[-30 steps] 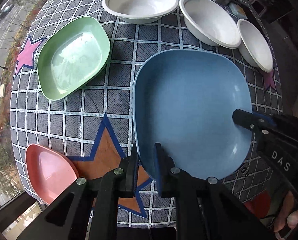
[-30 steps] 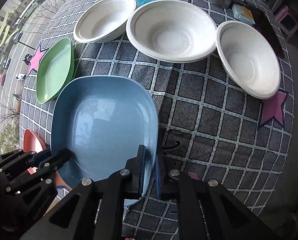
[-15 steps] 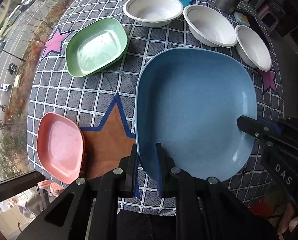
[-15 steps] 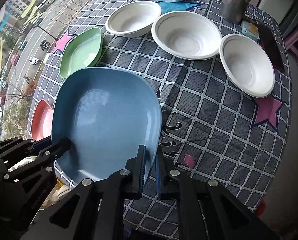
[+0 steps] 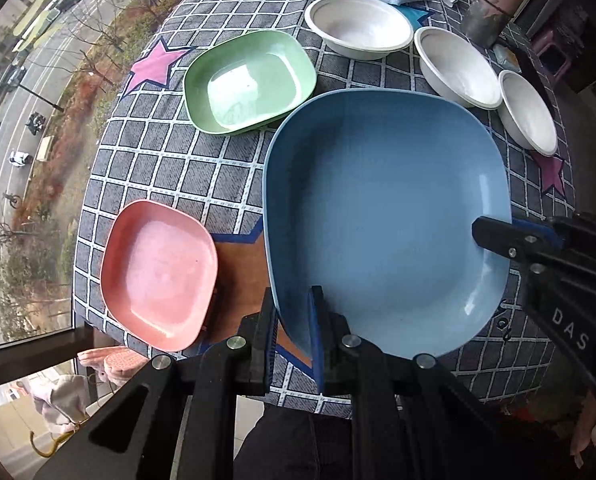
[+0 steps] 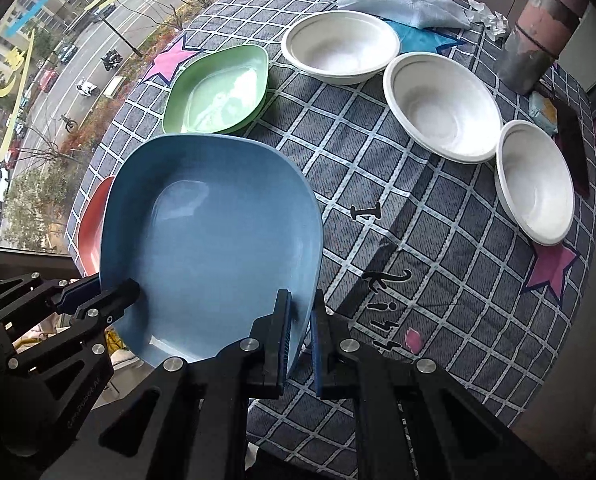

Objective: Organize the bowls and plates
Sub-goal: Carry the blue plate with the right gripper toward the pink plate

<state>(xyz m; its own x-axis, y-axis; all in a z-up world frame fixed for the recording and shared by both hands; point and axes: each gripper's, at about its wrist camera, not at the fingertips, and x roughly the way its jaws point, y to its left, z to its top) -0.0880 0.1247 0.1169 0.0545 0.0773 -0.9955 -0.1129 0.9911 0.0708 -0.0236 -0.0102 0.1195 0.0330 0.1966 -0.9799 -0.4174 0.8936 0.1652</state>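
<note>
A large blue plate (image 5: 385, 216) is held in the air above the table by both grippers. My left gripper (image 5: 292, 312) is shut on its near left rim. My right gripper (image 6: 299, 312) is shut on its right rim and also shows in the left wrist view (image 5: 497, 236). The blue plate also shows in the right wrist view (image 6: 210, 248). On the table lie a green plate (image 5: 250, 84), a pink plate (image 5: 158, 272) and three white bowls (image 6: 339, 48) (image 6: 441, 106) (image 6: 533, 182).
The round table has a checked cloth (image 6: 417, 240) with star patches. At the far edge lie a pale blue towel (image 6: 405, 6), crumpled paper and a grey-pink cylinder (image 6: 537, 28). A dark flat object (image 6: 573, 148) lies at the right edge. A window is to the left.
Both grippers have lifted the blue plate up and back from the table. The view now takes in more of the table, with the whole pink plate showing.
</note>
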